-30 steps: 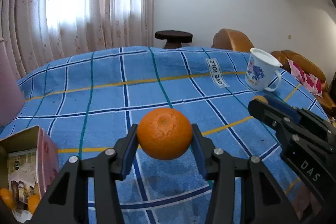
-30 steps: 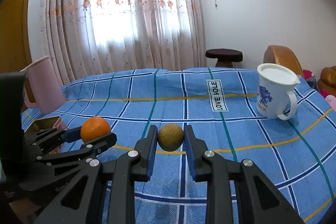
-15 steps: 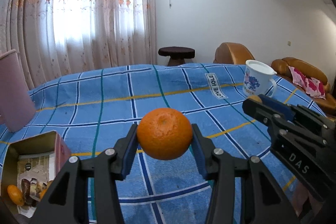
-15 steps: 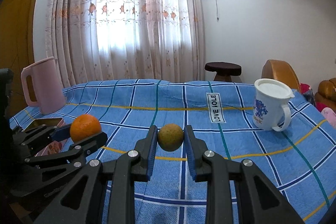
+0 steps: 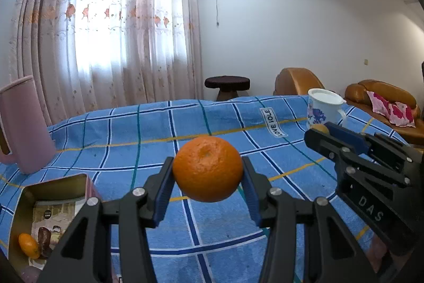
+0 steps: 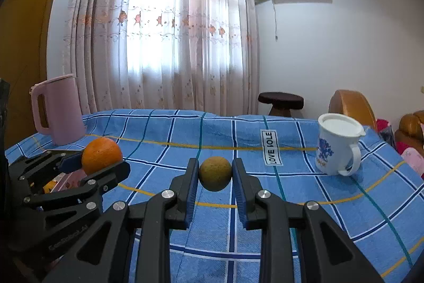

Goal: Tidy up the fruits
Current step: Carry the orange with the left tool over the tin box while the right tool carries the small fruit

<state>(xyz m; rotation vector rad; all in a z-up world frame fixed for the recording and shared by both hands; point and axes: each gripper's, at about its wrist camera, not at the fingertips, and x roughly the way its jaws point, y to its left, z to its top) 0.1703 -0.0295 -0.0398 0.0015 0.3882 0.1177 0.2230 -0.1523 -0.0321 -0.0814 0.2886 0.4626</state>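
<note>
Holding tight, the left tool (image 5: 208, 183) grips an orange (image 5: 208, 168); the right tool (image 6: 215, 181) pinches a small brown fruit (image 6: 215, 173). Round fruit might slip and roll off the desk (image 5: 127, 145).

In the left wrist view, the gold tin (image 5: 53, 184) near the blue cloth's near left corner is cut by the picture's edge, and the dark items (image 5: 45, 240) beside the small orange fruit (image 5: 28, 246) inside cannot be identified. The small fruit (image 5: 320, 128) held by the right gripper (image 5: 322, 130) is mostly hidden (only a sliver is seen). The mug (image 6: 336, 147) print cannot be read.
</note>
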